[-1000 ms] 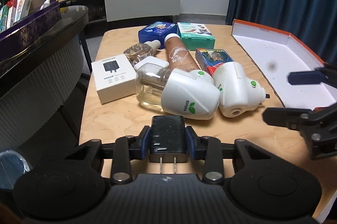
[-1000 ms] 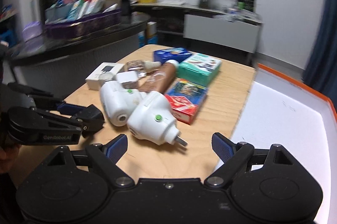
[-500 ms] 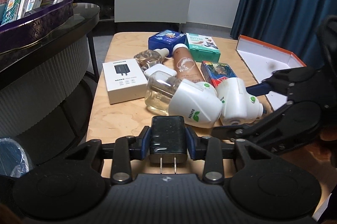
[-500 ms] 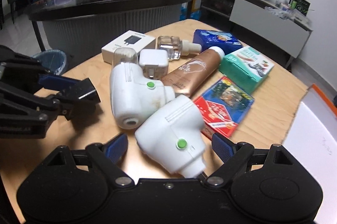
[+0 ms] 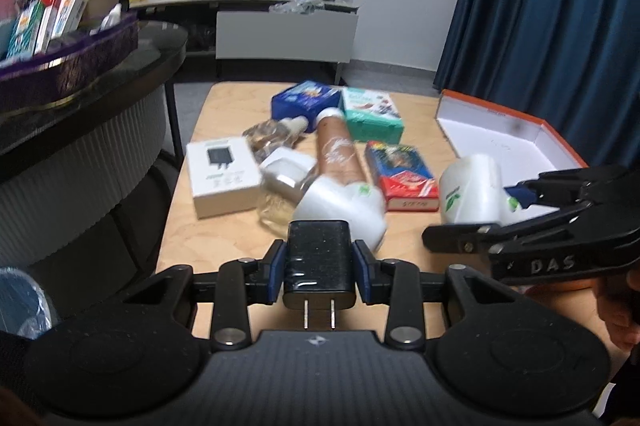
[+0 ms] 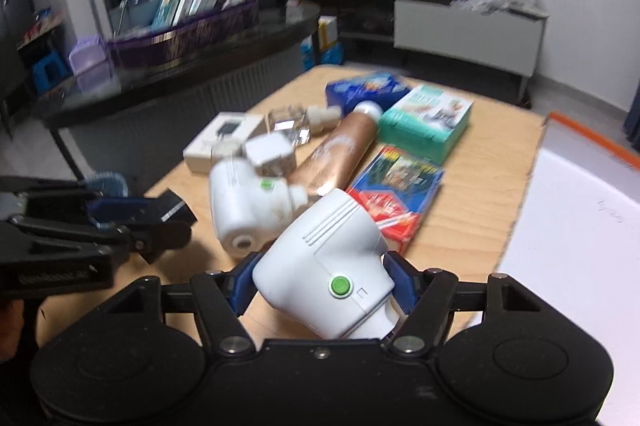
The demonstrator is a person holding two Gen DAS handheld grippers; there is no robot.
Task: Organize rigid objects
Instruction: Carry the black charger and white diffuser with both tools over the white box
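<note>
My left gripper point(image 5: 319, 266) is shut on a black plug charger point(image 5: 319, 250), prongs pointing back at the camera, above the near table edge. My right gripper point(image 6: 320, 278) has its jaws closing on a white plug-in device with a green button point(image 6: 324, 266); both blue pads touch its sides. In the left wrist view that device point(image 5: 472, 190) hangs in the right gripper point(image 5: 476, 214), beside the orange-rimmed white box lid point(image 5: 500, 142). A second white plug-in device point(image 6: 244, 210) lies on the wooden table point(image 6: 480, 162). The left gripper point(image 6: 160, 222) shows at the far left.
On the table lie a white charger box point(image 5: 224, 174), a glass bottle point(image 5: 272, 134), a brown tube point(image 5: 338, 154), a blue box point(image 5: 304, 98), a teal box point(image 5: 372, 114) and a red-and-blue box point(image 5: 400, 174). A dark curved counter point(image 5: 80, 114) stands left, a bin point(image 5: 20, 298) below it.
The right gripper came in over the nearer white device, closed around it and carried it right, away from the pile. The left gripper kept the black charger and barely moved.
</note>
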